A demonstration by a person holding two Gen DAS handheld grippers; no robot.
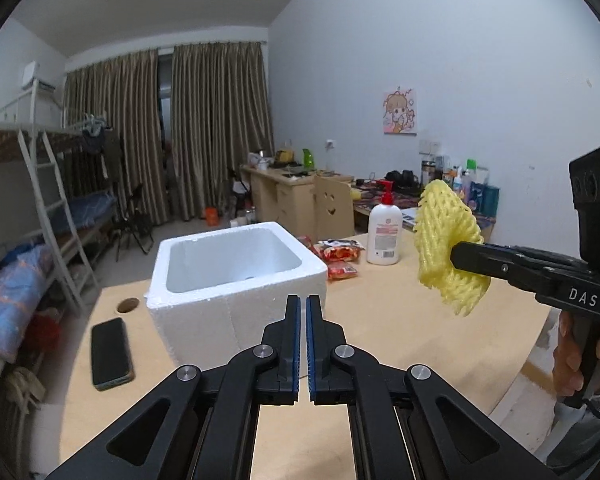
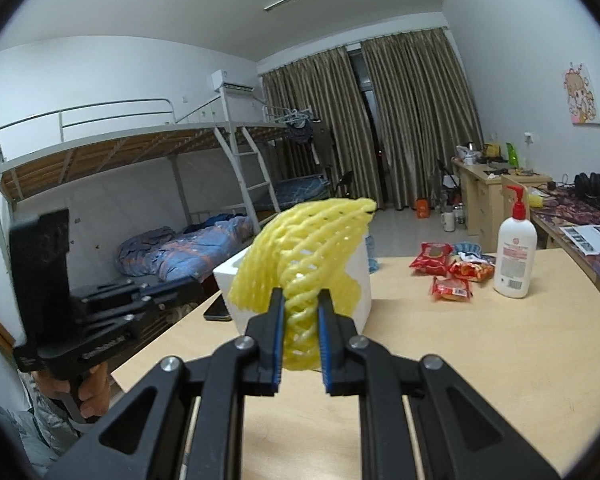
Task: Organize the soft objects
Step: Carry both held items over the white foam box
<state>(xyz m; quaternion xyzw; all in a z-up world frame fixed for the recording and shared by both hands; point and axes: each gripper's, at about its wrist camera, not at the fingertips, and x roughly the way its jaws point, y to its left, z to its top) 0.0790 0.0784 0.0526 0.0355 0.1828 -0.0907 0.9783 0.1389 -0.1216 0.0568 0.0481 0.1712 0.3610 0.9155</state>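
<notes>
My right gripper [image 2: 300, 300] is shut on a yellow foam net sleeve [image 2: 300, 252] and holds it in the air above the table. From the left wrist view the sleeve [image 1: 446, 240] hangs right of the white foam box [image 1: 236, 280], pinched by the right gripper [image 1: 456, 256]. The box [image 2: 362, 284] is open-topped and looks empty; the sleeve hides most of it in the right wrist view. My left gripper [image 1: 303, 300] is shut and empty, just in front of the box.
A black phone [image 1: 111, 354] lies left of the box on the wooden table [image 1: 400, 328]. Red snack packets [image 1: 340, 254] and a white lotion pump bottle [image 1: 385, 232] stand behind the box. A round cable hole [image 1: 128, 305] is at the table's left. Bunk beds and desks stand beyond.
</notes>
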